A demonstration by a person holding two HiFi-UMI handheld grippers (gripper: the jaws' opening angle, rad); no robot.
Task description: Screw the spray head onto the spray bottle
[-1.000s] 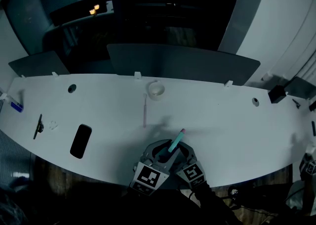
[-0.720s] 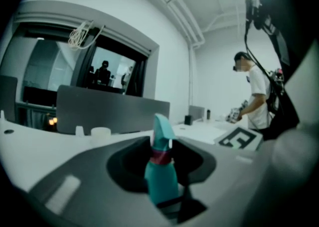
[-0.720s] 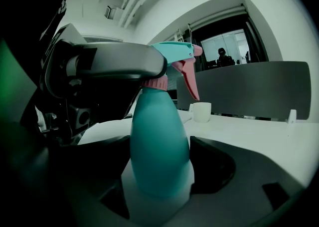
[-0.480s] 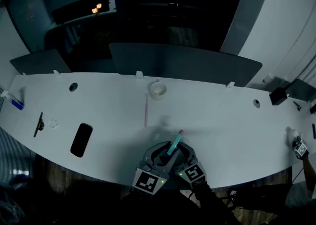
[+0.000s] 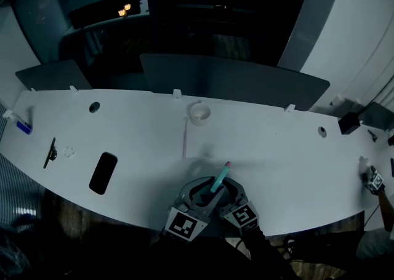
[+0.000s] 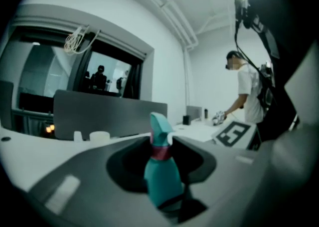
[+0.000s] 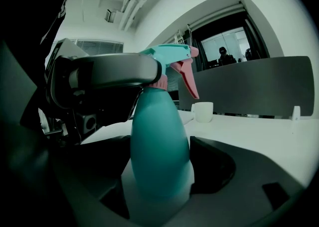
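Observation:
A teal spray bottle (image 5: 217, 181) leans away from me over the white table's near edge (image 5: 295, 211). Its pink-collared spray head (image 7: 172, 54) sits on the neck. My right gripper (image 7: 162, 171) is shut on the bottle's body (image 7: 159, 146). My left gripper (image 6: 160, 143) is shut on the spray head (image 6: 159, 127), and one of its grey fingers (image 7: 109, 74) crosses the right gripper view at collar height. In the head view both grippers meet round the bottle, left gripper (image 5: 198, 194) and right gripper (image 5: 229, 194) side by side.
A white cup (image 5: 199, 113), a thin pink stick (image 5: 184, 139), a black phone (image 5: 103, 173) and a small black tool (image 5: 49, 152) lie on the table. Grey divider panels (image 5: 234, 82) line its far edge. Another person's gripper (image 5: 372, 180) works at the far right.
My two grippers and the bottle have stayed put. The other person's gripper at the right edge has come up onto the table.

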